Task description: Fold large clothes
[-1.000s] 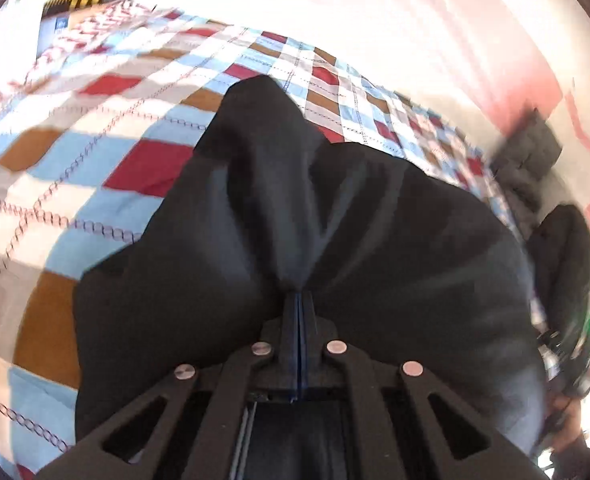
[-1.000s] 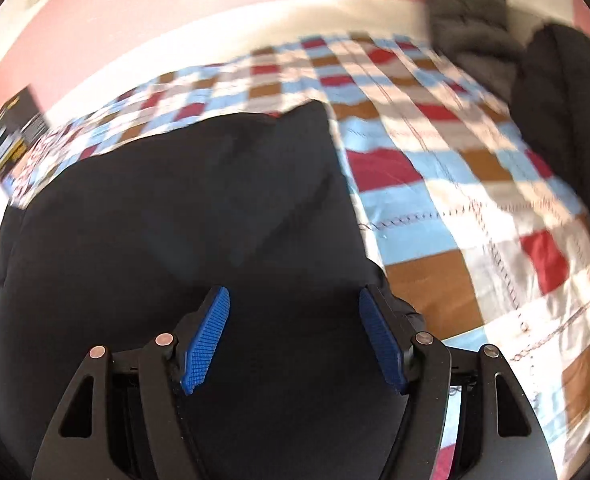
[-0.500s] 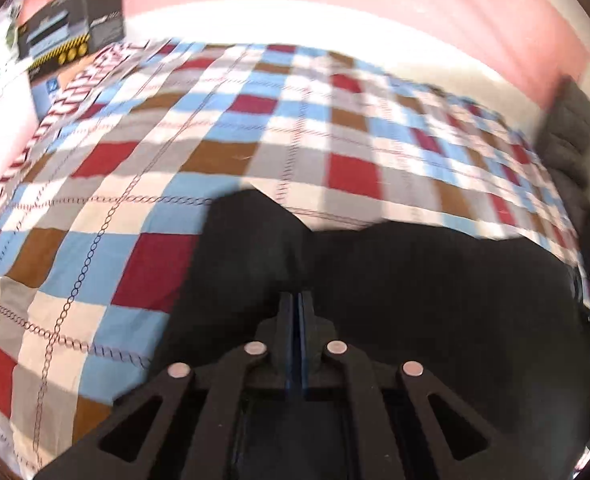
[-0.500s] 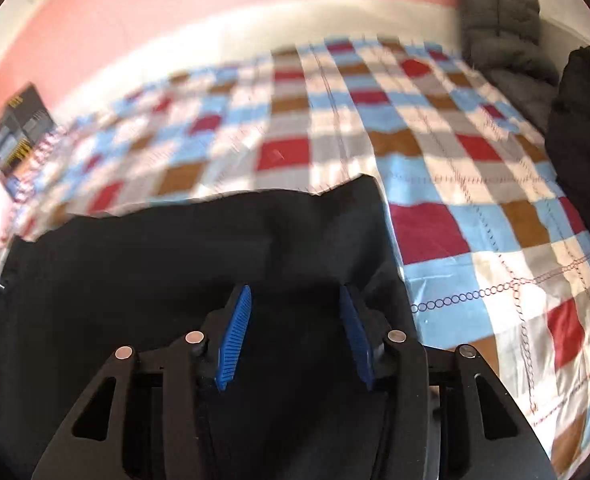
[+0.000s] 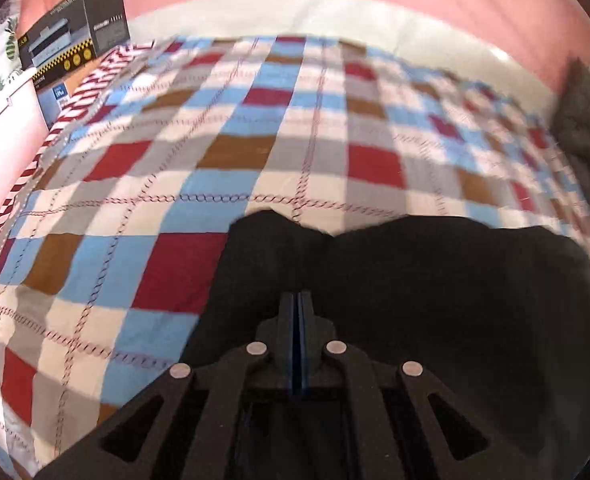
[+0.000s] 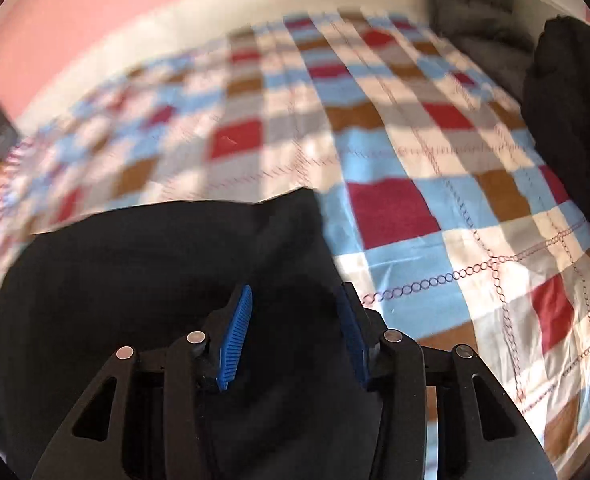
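Pink walls stand behind a bed [image 5: 175, 216] with a checked cover, and one big black garment [image 5: 435, 280] lies on its near part. My left gripper [image 5: 299, 300] has its jaws pressed together, pinching the cloth. My right gripper [image 6: 295, 320] has its jaws spread over the cloth, gripping nothing. If I pull with only one side held, I think the fold could go crooked. I count two grippers, one box [image 5: 75, 36], and more dark clothes [image 6: 567, 120] at the side.
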Available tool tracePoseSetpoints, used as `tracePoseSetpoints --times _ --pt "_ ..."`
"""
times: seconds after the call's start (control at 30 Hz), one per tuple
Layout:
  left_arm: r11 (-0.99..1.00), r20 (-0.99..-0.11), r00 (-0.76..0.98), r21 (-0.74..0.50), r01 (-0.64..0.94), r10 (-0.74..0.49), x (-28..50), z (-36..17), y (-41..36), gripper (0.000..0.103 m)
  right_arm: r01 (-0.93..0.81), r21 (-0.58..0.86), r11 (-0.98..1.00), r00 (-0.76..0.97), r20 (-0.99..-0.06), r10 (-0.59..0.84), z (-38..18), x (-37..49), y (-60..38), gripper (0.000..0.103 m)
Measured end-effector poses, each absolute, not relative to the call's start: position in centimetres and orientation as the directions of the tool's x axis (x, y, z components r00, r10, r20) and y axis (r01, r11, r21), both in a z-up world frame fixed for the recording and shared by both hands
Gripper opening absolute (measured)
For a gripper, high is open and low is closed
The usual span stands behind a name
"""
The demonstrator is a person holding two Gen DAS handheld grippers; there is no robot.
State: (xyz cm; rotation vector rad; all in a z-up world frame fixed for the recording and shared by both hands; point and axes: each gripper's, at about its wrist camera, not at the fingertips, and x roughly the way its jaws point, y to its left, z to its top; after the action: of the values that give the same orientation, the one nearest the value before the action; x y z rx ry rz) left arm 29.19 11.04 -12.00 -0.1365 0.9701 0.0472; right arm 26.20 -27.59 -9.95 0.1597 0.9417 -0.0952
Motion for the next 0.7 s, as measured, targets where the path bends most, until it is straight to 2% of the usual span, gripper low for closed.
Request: tracePoseSetpoints --times 0.17,0.23,0.3,0.37,0.43,0.5,0.57,0.7 --pt "0.985 -0.758 0.637 -0.172 0.008 -0.138 20.7 -8.2 8.7 0.005 0.052 0.045 0.998 0.660 -0.751 0.000 -7.0 17.5 -24.0 0.046" --pt "0.980 -0.737 0.651 -0.191 0.055 -0.180 16.7 -7.9 7.5 0.010 0.007 0.027 1.000 0.667 -0.745 0.015 -7.5 13.6 -22.6 0.046" --pt "0.979 -0.747 0.640 -0.199 0.046 -0.182 14.0 -9.2 7.3 0.021 0.004 -0.015 1.000 0.646 -0.763 -0.014 -9.5 10.6 -21.5 0.046" --pt "0.974 -0.791 0.584 -0.227 -0.004 -0.182 13.0 -11.8 7.9 0.021 0.031 0.009 0.999 0.626 -0.780 -0.012 -11.6 9.7 -22.1 0.050" --pt "0.969 -0.785 0.590 -0.247 -0.018 -0.189 12.2 -12.3 8.6 0.021 0.070 0.104 0.992 0.629 -0.776 0.037 -12.4 9.1 -23.5 0.052" --pt "0.974 -0.792 0.589 -0.223 -0.031 -0.162 12.0 -11.2 8.6 0.021 0.075 0.083 0.994 0.609 -0.793 0.020 -11.6 9.5 -23.4 0.052" --pt "0.968 -0.786 0.592 -0.248 -0.035 -0.180 11.5 -10.2 8.9 0.021 0.074 0.070 0.995 0.597 -0.802 0.012 -10.6 9.7 -23.2 0.052" --pt "0.973 -0.762 0.633 -0.224 -0.057 -0.138 10.1 -9.1 9.9 0.022 0.045 0.061 0.997 0.629 -0.777 0.019 -9.1 8.7 -22.8 0.052"
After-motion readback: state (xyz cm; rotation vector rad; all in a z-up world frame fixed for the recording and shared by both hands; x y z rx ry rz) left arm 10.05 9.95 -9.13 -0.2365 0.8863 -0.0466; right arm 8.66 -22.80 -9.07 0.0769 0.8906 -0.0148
